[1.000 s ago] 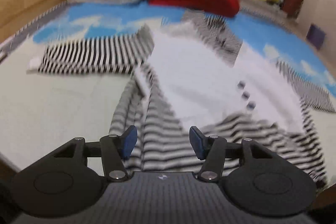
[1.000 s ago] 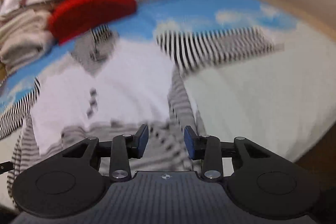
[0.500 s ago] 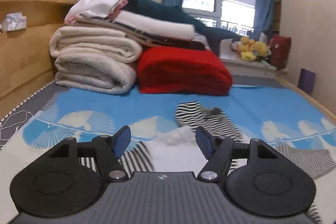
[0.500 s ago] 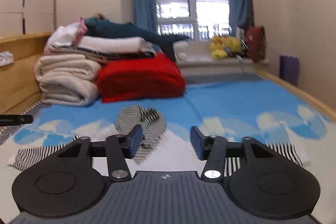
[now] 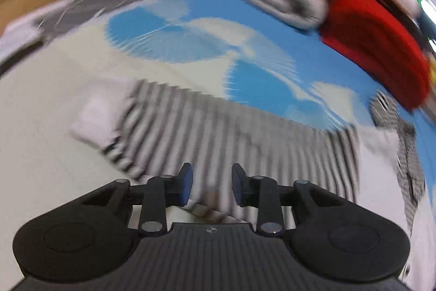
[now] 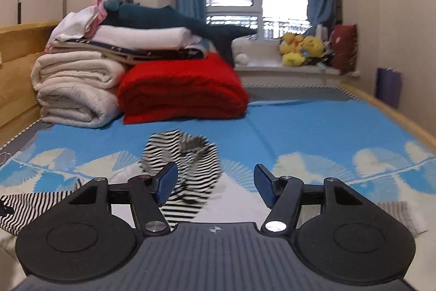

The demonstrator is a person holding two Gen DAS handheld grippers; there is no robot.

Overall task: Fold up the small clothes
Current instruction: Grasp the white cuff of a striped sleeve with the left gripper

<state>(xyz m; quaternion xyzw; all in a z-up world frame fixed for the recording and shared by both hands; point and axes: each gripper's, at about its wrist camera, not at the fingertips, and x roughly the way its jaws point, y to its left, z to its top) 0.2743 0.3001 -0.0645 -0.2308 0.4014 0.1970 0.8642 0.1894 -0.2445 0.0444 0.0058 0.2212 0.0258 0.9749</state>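
A small white garment with black-and-white striped sleeves and hood lies flat on the bed. In the left wrist view its left striped sleeve [image 5: 231, 138] with a white cuff [image 5: 95, 122] stretches just ahead of my left gripper [image 5: 212, 186], which is open and empty over the sleeve's lower edge. In the right wrist view the striped hood [image 6: 182, 154] lies just beyond my right gripper [image 6: 215, 183], which is open and empty. The right sleeve's end [image 6: 400, 212] shows at lower right, the left sleeve [image 6: 30, 206] at lower left.
A red folded blanket [image 6: 182, 92] and a stack of cream and white folded bedding [image 6: 79, 89] sit at the bed's head. The blue and white patterned sheet [image 6: 313, 132] covers the bed. A wooden rail [image 6: 395, 116] runs along the right; plush toys [image 6: 299, 48] sit on the windowsill.
My left gripper swung left and tipped down onto the left sleeve. My right gripper stayed level, facing the hood, and its jaws spread wider.
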